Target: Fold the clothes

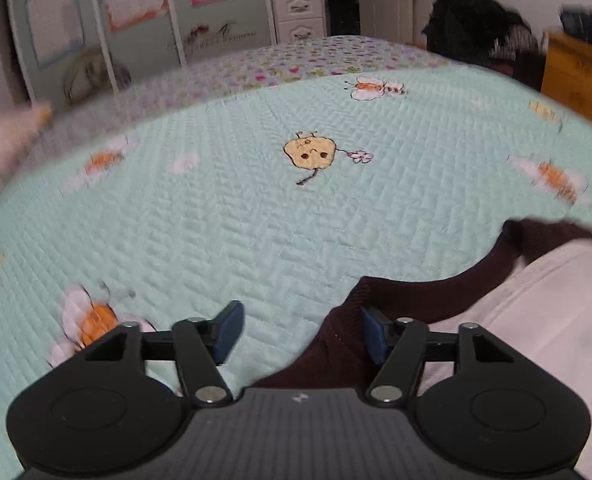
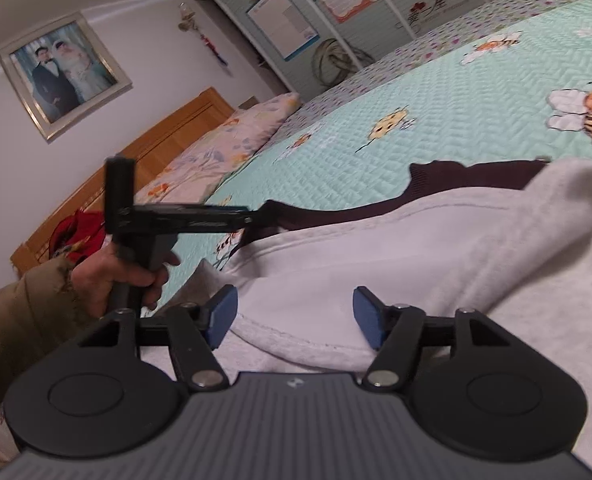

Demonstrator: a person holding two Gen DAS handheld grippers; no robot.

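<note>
Left wrist: gripper [image 1: 302, 334] agape; ribbed maroon hem [image 1: 348, 344] (fleecy white garment [image 1: 536, 304]), quilted bedspread [image 1: 216, 220].

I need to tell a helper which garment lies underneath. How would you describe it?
On the mint quilted bedspread with bee prints lies a white fleece garment. The dark maroon knit garment pokes out from under its far edge, the only dark cloth there.

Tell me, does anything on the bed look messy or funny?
A bit messy. The white garment lies rumpled, one thick fold heaped up at its far end. A dark maroon garment pokes out unevenly along its edge. Nothing looks torn or spilled, and the quilt lies flat.
</note>
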